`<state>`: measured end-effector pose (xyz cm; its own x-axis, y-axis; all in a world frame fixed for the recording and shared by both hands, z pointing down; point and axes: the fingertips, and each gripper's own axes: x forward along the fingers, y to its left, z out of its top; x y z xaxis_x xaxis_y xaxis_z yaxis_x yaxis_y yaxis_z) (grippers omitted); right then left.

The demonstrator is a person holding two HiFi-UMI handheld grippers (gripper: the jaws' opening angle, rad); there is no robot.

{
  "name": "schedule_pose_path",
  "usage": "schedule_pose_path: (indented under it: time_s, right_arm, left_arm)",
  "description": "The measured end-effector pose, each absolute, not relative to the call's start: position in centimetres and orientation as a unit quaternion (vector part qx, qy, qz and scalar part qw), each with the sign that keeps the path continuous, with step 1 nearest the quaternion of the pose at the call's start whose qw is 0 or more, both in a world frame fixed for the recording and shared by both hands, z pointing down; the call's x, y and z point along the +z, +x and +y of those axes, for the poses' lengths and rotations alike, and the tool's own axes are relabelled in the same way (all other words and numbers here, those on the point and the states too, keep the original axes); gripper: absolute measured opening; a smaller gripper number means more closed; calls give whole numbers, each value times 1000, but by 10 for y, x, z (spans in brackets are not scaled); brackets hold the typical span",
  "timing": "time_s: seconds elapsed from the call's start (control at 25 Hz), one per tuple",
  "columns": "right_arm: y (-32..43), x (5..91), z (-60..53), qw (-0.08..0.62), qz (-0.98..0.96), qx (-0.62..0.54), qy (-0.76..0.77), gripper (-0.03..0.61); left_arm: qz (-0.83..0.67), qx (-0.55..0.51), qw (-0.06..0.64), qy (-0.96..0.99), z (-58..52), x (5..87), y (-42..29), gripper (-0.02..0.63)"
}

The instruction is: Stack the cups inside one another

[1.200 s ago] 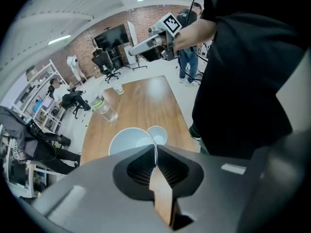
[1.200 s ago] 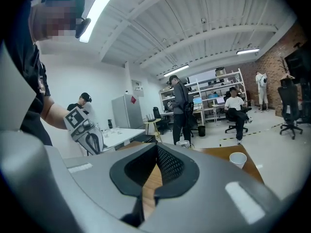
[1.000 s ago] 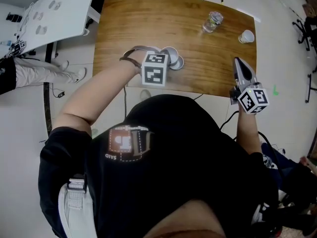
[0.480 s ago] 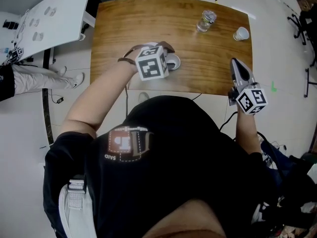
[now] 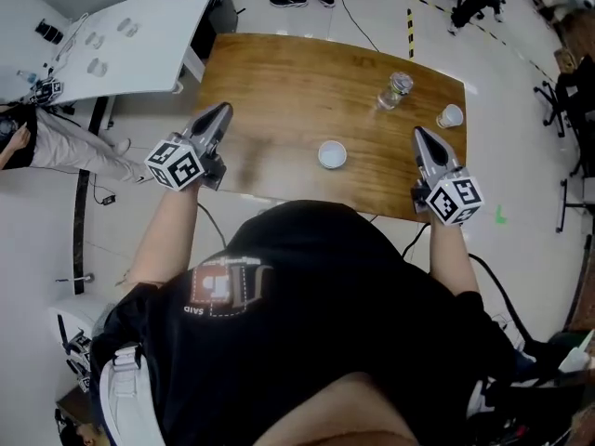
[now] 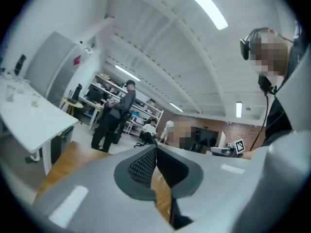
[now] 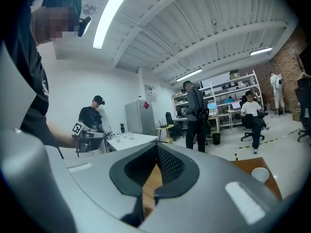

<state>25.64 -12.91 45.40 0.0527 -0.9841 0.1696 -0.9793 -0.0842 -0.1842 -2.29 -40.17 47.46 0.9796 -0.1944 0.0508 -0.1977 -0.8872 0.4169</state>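
The left gripper [image 5: 221, 112] is seen at the left edge of the wooden table [image 5: 279, 82], its jaws pressed together with nothing between them. A second ago it was held over the middle of the table, right at the cups there; since then it has been pulled clear and lifted away. The right gripper [image 5: 419, 134] is held at the table's near right edge, also closed and empty, and has hardly been moved.

A white cup [image 5: 332, 154] is left standing upright near the middle of the near edge, well apart from both tools. Where two rims were seen close together before, only one is now seen from above. This is judged to mean that one cup has been set inside the other and released, though a nested cup cannot be made out from this height.

Two more are still loose. A clear cup [image 5: 397, 89] stands further back, and a small white cup [image 5: 450, 116] stands by the right edge, just beyond the right gripper. The stacking is therefore judged partly done, and the small white cup is the one nearest to a tool.
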Motion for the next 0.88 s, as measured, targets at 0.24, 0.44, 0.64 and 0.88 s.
schedule_pose_path:
  time_s: [0.24,0.44,0.64,0.88]
  right_arm:
    - [254,484,-142,4,678,-159,-717,14]
    - [251,482,-143,2,682,-156,-715,14]
    - [257,476,-141,0,675,-153,-722,14]
    - [262,461,-117,3,661,-139,-737,14]
  left_arm:
    - [-180,23,241,953,-420,522,-67,2]
    - [-180,20,244,953,-422,528,-71,2]
    - [-149,24,232,961,-418,516,-50,2]
    - [34,109,57,992,-340,484,44,3]
